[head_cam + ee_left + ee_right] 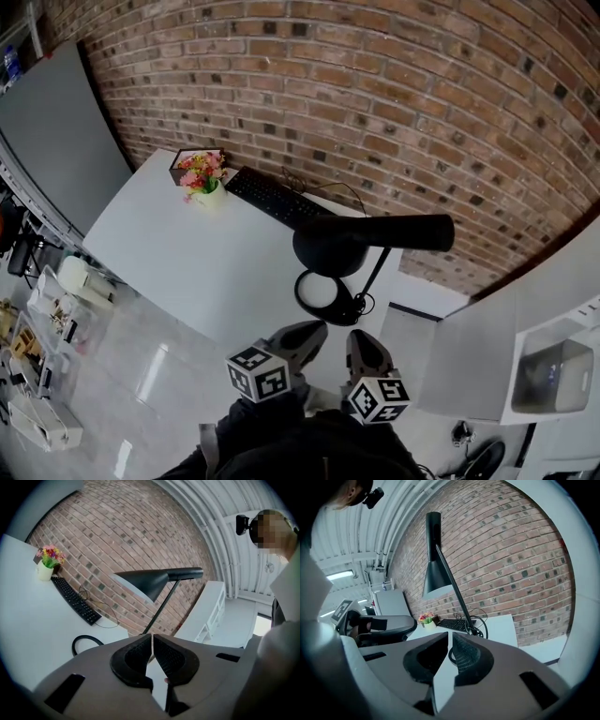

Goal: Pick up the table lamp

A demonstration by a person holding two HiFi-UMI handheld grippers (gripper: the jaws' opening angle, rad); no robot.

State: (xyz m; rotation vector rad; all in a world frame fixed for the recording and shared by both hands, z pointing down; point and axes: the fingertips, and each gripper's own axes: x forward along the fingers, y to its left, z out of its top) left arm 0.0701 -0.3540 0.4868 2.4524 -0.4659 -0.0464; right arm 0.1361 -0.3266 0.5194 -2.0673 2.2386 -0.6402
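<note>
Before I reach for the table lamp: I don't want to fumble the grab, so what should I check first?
1. Left hand-held gripper open: not ok, jaws together, empty.
2. Right hand-held gripper open: not ok, jaws together, empty.
3. Table lamp upright on table: ok.
4. Keyboard not touching lamp: ok.
5. Way ahead to lamp unobstructed: ok.
</note>
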